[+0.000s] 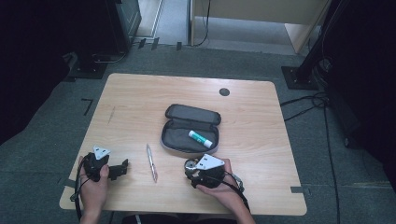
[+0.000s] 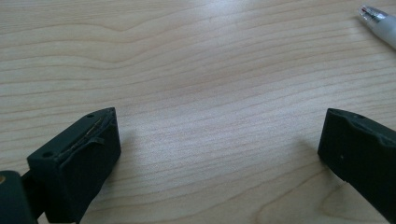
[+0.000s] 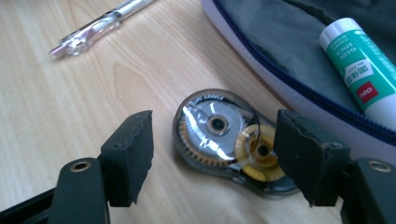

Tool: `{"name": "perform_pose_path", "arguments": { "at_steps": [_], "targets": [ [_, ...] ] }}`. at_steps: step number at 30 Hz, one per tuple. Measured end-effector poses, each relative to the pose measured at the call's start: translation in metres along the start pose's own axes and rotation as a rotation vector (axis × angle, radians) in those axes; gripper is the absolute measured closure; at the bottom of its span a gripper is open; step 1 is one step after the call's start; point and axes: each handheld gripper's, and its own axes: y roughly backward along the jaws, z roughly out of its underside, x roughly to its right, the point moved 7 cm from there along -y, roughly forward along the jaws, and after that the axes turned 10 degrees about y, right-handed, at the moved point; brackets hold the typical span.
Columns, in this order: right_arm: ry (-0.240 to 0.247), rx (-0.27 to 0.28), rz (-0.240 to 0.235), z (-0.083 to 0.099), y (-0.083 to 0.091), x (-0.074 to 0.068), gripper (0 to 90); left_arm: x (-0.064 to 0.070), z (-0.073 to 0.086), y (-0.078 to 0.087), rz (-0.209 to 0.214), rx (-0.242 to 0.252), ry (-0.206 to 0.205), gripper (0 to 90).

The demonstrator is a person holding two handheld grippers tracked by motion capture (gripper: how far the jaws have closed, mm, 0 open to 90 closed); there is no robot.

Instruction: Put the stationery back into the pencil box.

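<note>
Correction tape dispenser (image 3: 231,140) flat on wood-grain table (image 3: 56,116), just beside open pencil case (image 3: 289,56); long axis runs across right gripper (image 3: 212,154), blunt end toward right finger. Clear teardrop shell, yellow gears inside. Fingers spread wide, straddling it, no contact. Left gripper (image 2: 219,154) fingers apart over bare table, holding nothing.

Light wood table (image 1: 140,93), rounded corners. On it: open grey pencil case (image 1: 180,135) mid-table, pen (image 1: 151,162) toward near edge, correction tape dispenser (image 3: 229,135) near edge, touching the case.
</note>
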Motion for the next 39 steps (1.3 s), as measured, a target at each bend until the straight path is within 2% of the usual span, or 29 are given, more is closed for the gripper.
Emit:
{"name": "perform_pose_path", "arguments": {
  "at_steps": [4, 6, 10, 15, 20, 23, 27, 30, 32, 39],
  "targets": [
    [0.020, -0.003, -0.016, 0.002, 0.006, -0.006, 29.9, 0.000, 0.000, 0.000, 0.000, 0.000, 0.000, 0.0],
    [0.038, 0.007, -0.004, 0.001, 0.009, -0.006, 29.8, 0.000, 0.000, 0.000, 0.000, 0.000, 0.000, 0.0],
    [-0.006, 0.008, 0.042, 0.004, 0.014, 0.007, 28.8, 0.000, 0.000, 0.000, 0.000, 0.000, 0.000, 0.0],
    [-0.039, 0.010, 0.067, 0.015, 0.023, 0.020, 27.1, 0.000, 0.000, 0.000, 0.000, 0.000, 0.000, 0.0],
    [-0.080, 0.004, 0.058, 0.023, 0.028, 0.030, 22.8, 0.000, 0.000, 0.000, 0.000, 0.000, 0.000, 0.0],
    [-0.101, 0.007, 0.034, 0.026, 0.025, 0.033, 18.4, 0.000, 0.000, 0.000, 0.000, 0.000, 0.000, 0.0],
    [-0.119, -0.021, 0.019, 0.030, 0.019, 0.034, 15.4, 0.000, 0.000, 0.000, 0.000, 0.000, 0.000, 0.0],
    [-0.092, -0.061, 0.020, 0.033, 0.015, 0.032, 14.0, 0.000, 0.000, 0.000, 0.000, 0.000, 0.000, 0.0],
    [-0.084, -0.059, 0.027, 0.032, 0.014, 0.032, 14.0, 0.000, 0.000, 0.000, 0.000, 0.000, 0.000, 0.0],
    [-0.087, -0.074, 0.002, 0.030, 0.008, 0.033, 14.1, 0.000, 0.000, 0.000, 0.000, 0.000, 0.000, 0.0]
  ]
}}
